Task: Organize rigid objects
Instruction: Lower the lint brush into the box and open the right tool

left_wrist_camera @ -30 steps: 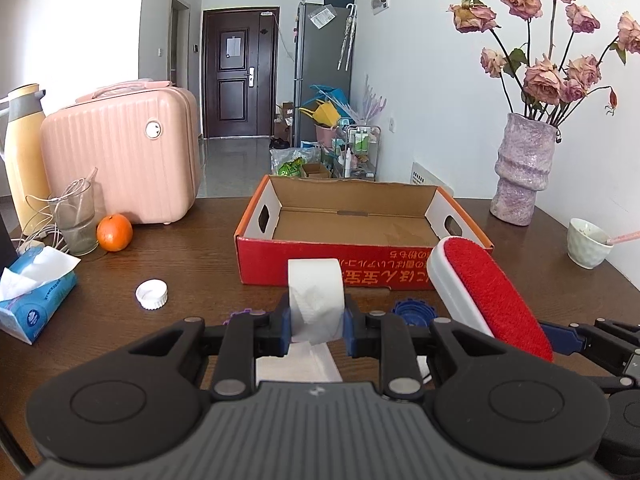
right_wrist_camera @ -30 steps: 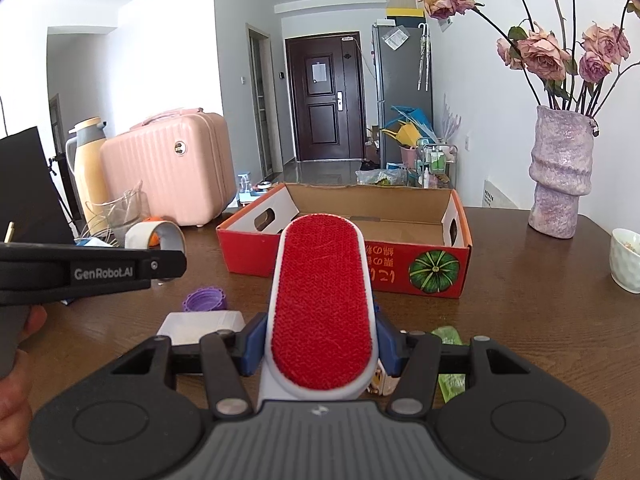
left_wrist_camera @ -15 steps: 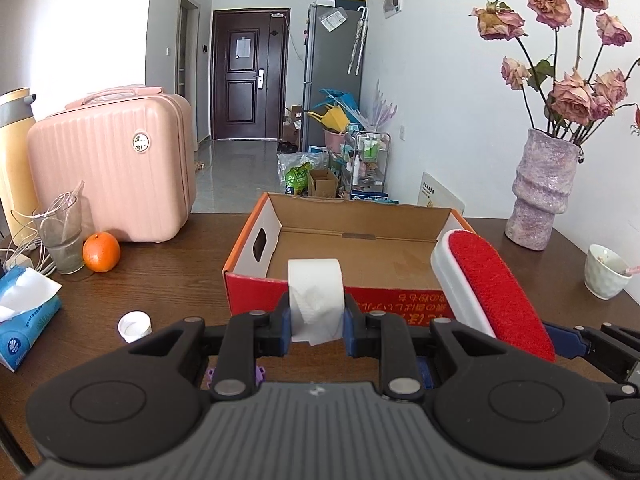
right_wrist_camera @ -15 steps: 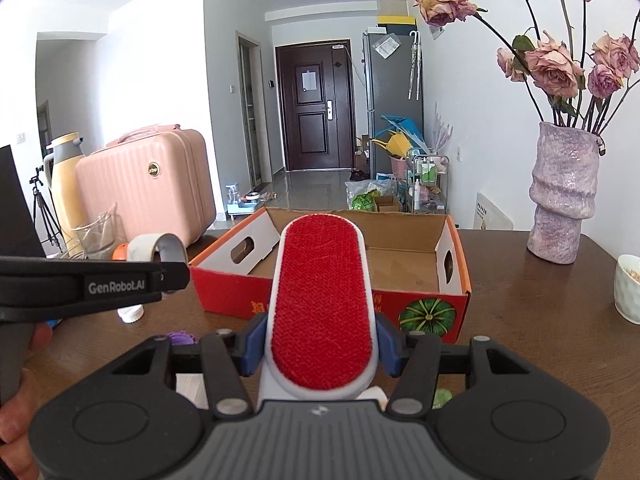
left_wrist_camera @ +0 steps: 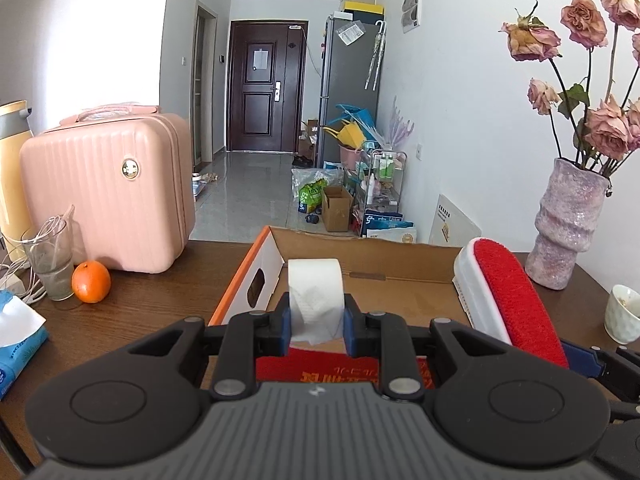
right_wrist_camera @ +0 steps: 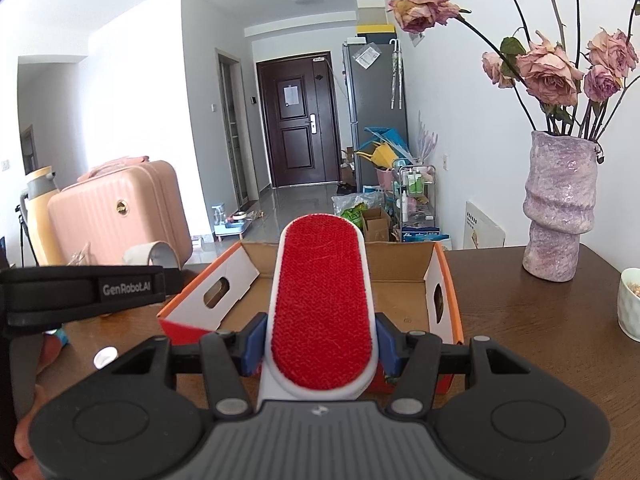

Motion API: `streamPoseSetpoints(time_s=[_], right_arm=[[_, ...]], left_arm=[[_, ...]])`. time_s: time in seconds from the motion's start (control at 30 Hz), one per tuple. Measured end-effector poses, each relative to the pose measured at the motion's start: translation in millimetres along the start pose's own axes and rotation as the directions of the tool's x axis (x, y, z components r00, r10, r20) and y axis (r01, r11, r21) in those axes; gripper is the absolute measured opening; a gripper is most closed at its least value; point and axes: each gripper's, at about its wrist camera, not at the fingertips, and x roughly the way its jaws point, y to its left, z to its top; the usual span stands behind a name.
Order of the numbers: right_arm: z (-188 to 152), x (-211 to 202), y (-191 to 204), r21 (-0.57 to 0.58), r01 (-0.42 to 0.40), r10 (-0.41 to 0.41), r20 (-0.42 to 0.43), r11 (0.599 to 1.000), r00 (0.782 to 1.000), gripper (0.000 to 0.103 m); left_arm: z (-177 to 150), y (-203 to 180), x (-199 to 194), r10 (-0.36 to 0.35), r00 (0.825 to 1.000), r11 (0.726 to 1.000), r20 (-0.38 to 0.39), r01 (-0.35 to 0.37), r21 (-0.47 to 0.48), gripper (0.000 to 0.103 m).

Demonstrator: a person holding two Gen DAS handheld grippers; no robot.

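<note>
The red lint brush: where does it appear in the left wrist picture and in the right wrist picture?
Left wrist view: the red lint brush is at the right, tilted, over the cardboard box's right end.
Right wrist view: the brush fills the centre, clamped in the right hand-held gripper and pointing at the box.
Shared landmark: the purple vase, at the right in both.
</note>
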Motion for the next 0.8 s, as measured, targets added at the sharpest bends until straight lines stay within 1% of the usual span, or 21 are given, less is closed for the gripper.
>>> streamPoseSetpoints(time_s=[0.17,0.43,0.63,0.8], right_arm=[[11.1,15.4,-6.7,0.016,0.023,-0.023,0.005,1.0,1.0,0.055],[24.9,37.4,-10.9,0.02,0.046,-0.046,0.0,0.999,0.999,0.055],[36.4,54.6,-15.2,0.042,0.063,-0.063,-0.007,0.997,0.998,0.055],[46.1,74.6,-23.9,0.069,0.07,-0.068,-0.034,0.995,0.997,0.055]], left_arm=[[7.1,-5.6,15.3,0.019,1.0,1.0,0.007,-0.019,0.0,0.025],[15.5,-4.3,36.7,0.044,0.999,0.999,0.002,-0.044,-0.018,0.025],[20.8,-3.7,56.3,0.07,0.997,0.997,-0.029,-0.071,-0.02,0.025],[24.5,-3.4,71.3,0.095,0.994,0.995,-0.046,-0.096,-0.009,0.025]])
